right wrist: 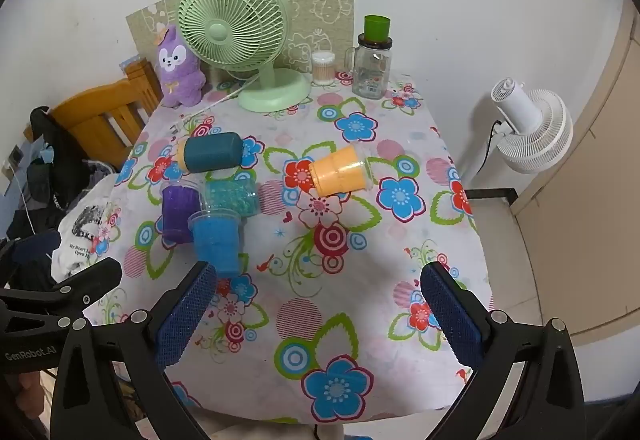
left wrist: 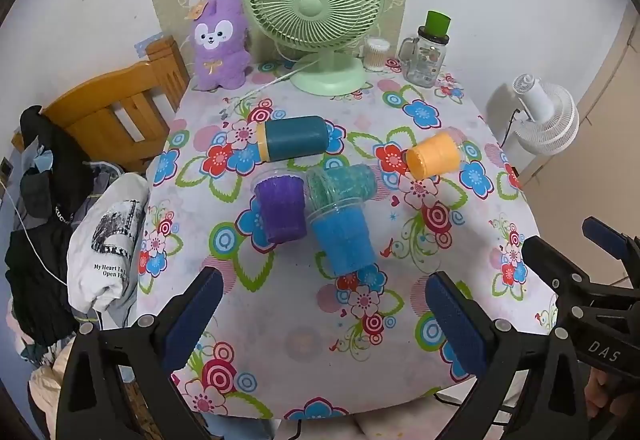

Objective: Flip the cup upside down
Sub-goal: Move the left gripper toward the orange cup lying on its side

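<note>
1. Orange cup (left wrist: 434, 155) lies on its side, right of centre on floral tablecloth (left wrist: 400, 320).
2. Left gripper (left wrist: 324, 316) jaws apart, empty.
3. Right gripper (right wrist: 320, 314) jaws apart, empty.
4. Right view alone shows cup's closed base (right wrist: 324, 173).

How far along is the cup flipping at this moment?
Nothing looks done. The purple cup and blue cup stand rim-up; the teal cup and orange cup lie on their sides. Left gripper and right gripper are open and empty, so every flip remains.
</note>
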Tool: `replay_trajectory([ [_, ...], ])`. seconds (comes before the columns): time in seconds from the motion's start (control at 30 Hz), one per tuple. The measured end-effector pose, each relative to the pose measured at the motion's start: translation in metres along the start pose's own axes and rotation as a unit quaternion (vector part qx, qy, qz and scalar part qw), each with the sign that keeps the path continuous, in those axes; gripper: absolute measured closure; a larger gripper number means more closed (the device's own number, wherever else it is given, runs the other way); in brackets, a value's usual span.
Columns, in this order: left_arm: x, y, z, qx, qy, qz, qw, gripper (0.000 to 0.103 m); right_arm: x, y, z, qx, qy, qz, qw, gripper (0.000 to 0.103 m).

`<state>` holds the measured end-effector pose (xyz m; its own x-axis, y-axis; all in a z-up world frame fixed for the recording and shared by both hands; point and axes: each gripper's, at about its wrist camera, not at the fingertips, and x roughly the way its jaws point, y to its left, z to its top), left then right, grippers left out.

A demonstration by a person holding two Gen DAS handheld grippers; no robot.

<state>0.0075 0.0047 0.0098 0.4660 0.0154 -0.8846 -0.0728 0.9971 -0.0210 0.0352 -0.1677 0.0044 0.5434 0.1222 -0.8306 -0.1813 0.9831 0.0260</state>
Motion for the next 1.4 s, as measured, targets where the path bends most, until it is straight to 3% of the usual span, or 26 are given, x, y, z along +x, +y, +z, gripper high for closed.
replay_trajectory([
  [0.43, 0.003, 0.0, 0.003, 0.019, -0.005, 0.002, 0.9998, 0.001, 0.001, 0.005, -0.002, -0.004, -0.002, 0.002, 1.0, 0.0],
  [0.93, 0.022, -0.011, 0.03, 0.082, -0.005, -0.015, 0.9965, 0.001, 0.015, -0.002, 0.03, -0.013, 0.001, 0.002, 1.0, 0.0],
  [1.4, 0.09, -0.048, 0.076, 0.045, 0.045, -0.016, 0.9979, 0.001, 0.081, -0.054, 0.081, -0.02, 0.035, 0.02, 0.999, 0.0],
])
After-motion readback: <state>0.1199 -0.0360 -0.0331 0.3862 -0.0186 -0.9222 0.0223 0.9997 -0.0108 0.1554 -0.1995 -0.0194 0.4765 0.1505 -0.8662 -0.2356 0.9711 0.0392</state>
